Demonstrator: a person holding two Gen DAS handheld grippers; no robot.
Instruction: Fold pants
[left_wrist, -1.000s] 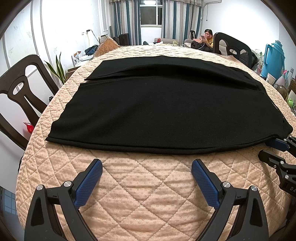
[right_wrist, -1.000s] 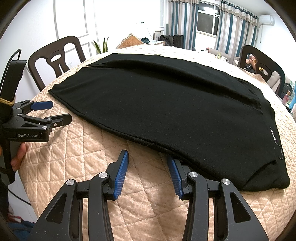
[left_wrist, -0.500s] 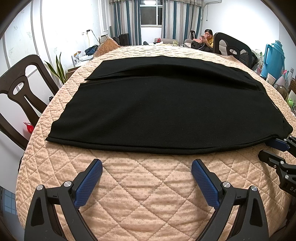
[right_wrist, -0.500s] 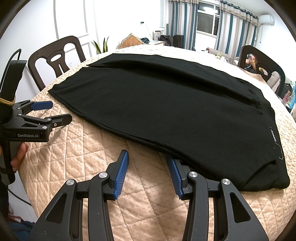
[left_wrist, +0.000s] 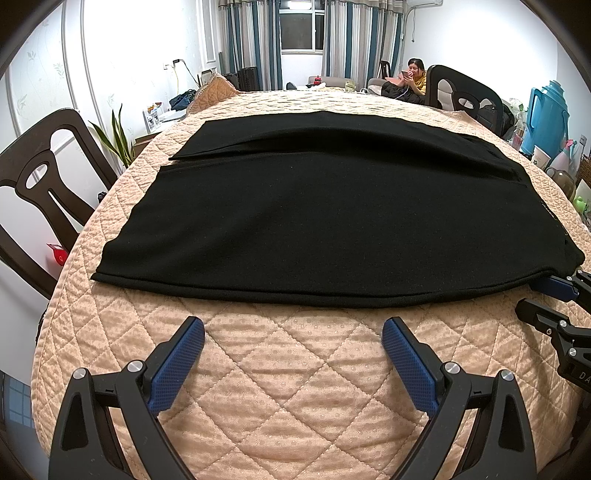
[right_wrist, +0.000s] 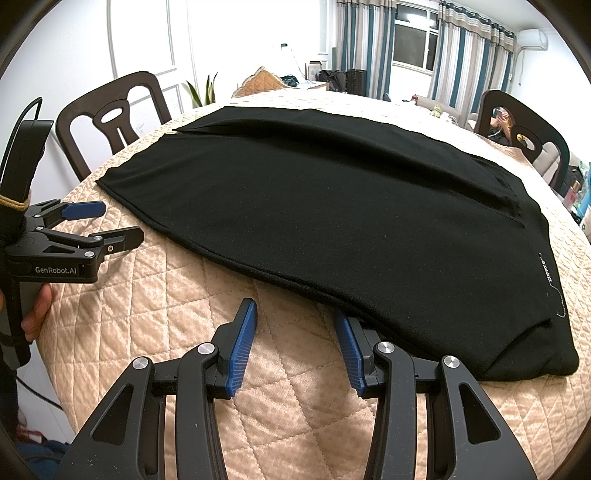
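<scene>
Black pants (left_wrist: 325, 218) lie flat across the quilted beige table cover (left_wrist: 295, 376), legs side by side, waist at the right. They also show in the right wrist view (right_wrist: 332, 206). My left gripper (left_wrist: 293, 332) is open and empty, just short of the pants' near hem edge. It also shows in the right wrist view (right_wrist: 107, 225). My right gripper (right_wrist: 293, 317) is open at the near edge by the waist end, its right pad touching the fabric edge. It also shows at the right in the left wrist view (left_wrist: 546, 299).
Dark wooden chairs stand at the left (left_wrist: 40, 184) and far right (left_wrist: 465, 99) of the table. A blue jug (left_wrist: 546, 114) and cups sit at the right. A person (left_wrist: 413, 77) sits on a sofa in the background.
</scene>
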